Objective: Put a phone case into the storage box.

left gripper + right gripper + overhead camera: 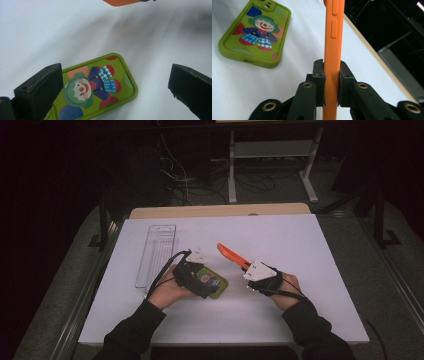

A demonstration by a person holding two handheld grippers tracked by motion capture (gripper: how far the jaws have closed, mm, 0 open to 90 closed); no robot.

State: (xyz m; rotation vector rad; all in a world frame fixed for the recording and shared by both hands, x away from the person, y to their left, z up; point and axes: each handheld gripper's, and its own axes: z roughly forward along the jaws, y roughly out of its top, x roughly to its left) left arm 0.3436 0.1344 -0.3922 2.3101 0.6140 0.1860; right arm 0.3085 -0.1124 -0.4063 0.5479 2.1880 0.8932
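Right gripper (331, 82): jaws clamped flat on the two faces of the orange case (333, 37), pads pressing either side near its lower end. The case stands on edge between them, side buttons facing the camera, its long end reaching up and away from the jaws. In the high view the orange case (231, 255) juts out from the right gripper (248, 268) toward the far left, raised off the table (300, 240), just right of the green case (214, 282).

Left gripper (115, 87): jaws wide apart, gripping nothing. The green case (100, 87) lies flat between and below them, clown print up, closer to one jaw; whether that jaw touches the case cannot be told. A corner of the orange case (120, 2) shows at the far edge of the left gripper view. In the high view the left gripper (192, 270) sits over the green case's left end.

Green case: flat on the table, printed back upward, camera cutout at the end away from the right gripper; green case (255, 32) apart from the orange one.

Clear tray (156, 254): long, lying on the table well left of the green case, beyond the left hand (167, 292).

Right hand (285, 290): right of the green case, holding its gripper.
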